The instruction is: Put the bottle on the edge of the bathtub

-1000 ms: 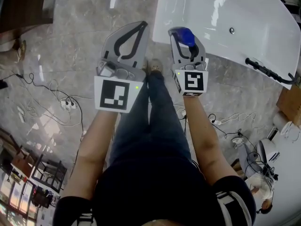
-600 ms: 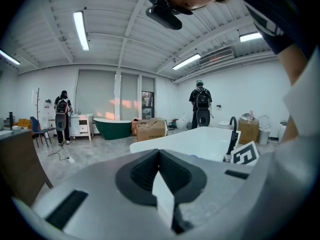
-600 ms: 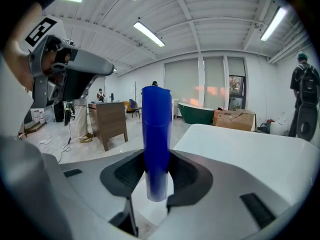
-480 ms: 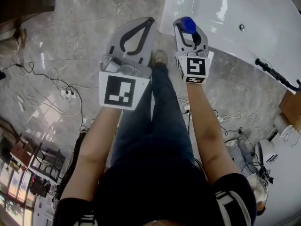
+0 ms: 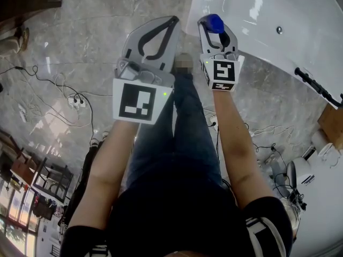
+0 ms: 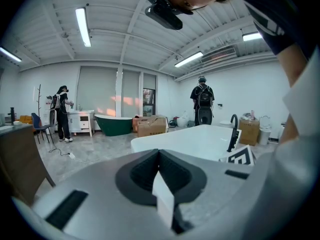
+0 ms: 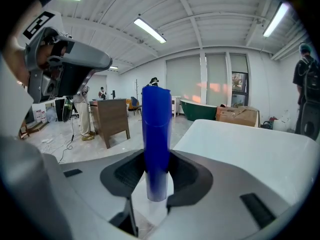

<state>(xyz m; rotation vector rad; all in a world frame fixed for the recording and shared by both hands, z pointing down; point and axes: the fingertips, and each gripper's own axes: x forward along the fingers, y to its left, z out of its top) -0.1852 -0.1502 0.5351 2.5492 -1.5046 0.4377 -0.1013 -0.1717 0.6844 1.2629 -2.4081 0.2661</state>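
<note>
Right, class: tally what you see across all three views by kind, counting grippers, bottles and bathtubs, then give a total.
Grippers: 2, the left gripper and the right gripper
Bottles: 1, the blue bottle, held in the right gripper's fingers
Bathtubs: 2, the white bathtub and the green bathtub far across the room
Total: 5

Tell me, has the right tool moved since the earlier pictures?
Yes. The right tool, holding the blue bottle, has moved forward, farther over the bathtub rim.

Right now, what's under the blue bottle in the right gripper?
In the head view, the white bathtub rim appears beneath the bottle held in the right gripper. The gripper covers the spot directly below.
</note>
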